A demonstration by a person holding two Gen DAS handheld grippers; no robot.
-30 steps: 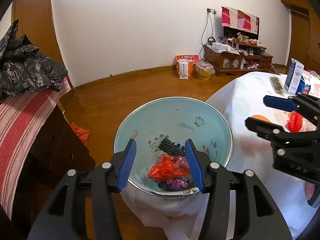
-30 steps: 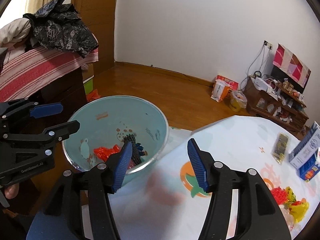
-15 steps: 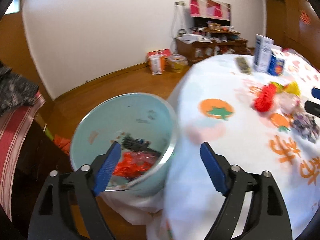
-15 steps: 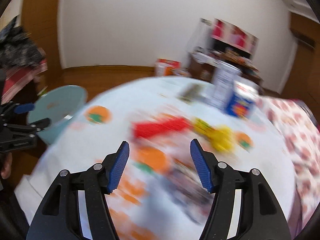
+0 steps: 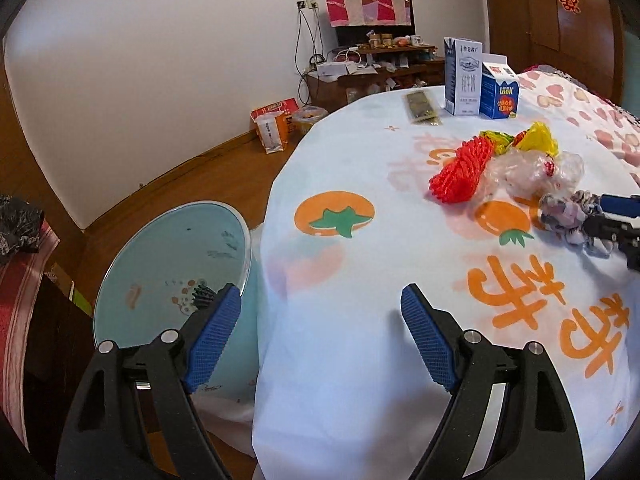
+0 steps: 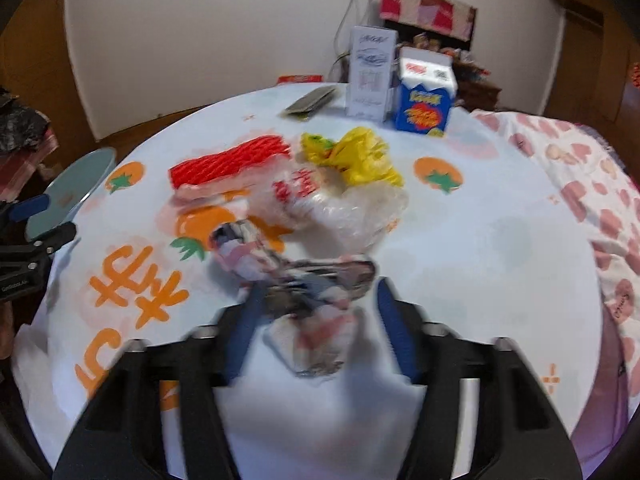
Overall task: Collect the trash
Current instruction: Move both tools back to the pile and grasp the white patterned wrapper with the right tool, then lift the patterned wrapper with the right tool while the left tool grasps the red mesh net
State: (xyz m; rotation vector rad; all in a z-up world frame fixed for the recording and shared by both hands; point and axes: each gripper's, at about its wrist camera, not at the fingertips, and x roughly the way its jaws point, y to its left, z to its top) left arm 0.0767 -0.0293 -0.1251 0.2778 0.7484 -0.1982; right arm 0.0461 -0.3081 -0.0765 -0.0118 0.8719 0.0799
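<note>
A light blue trash bin [image 5: 168,280] stands at the table's left edge with some trash inside. On the white tablecloth [image 5: 360,280] lies a heap of trash: a red net [image 5: 460,170], a yellow wrapper [image 5: 536,140], a clear plastic bag [image 5: 528,168] and a crumpled printed wrapper [image 5: 564,216]. My left gripper [image 5: 320,340] is open and empty over the table edge beside the bin. My right gripper [image 6: 316,328] is open, its fingers on either side of the printed wrapper [image 6: 296,276]; the view is blurred.
Two cartons, a white one [image 5: 462,76] and a blue one [image 5: 498,92], stand at the table's far side beside a dark flat packet [image 5: 422,108]. A striped bed [image 5: 16,300] lies left of the bin. Wooden floor and a cluttered TV stand [image 5: 372,72] lie beyond.
Both grippers swung right, away from the bin and over the table. The left opened wider. The right came down around the printed wrapper.
</note>
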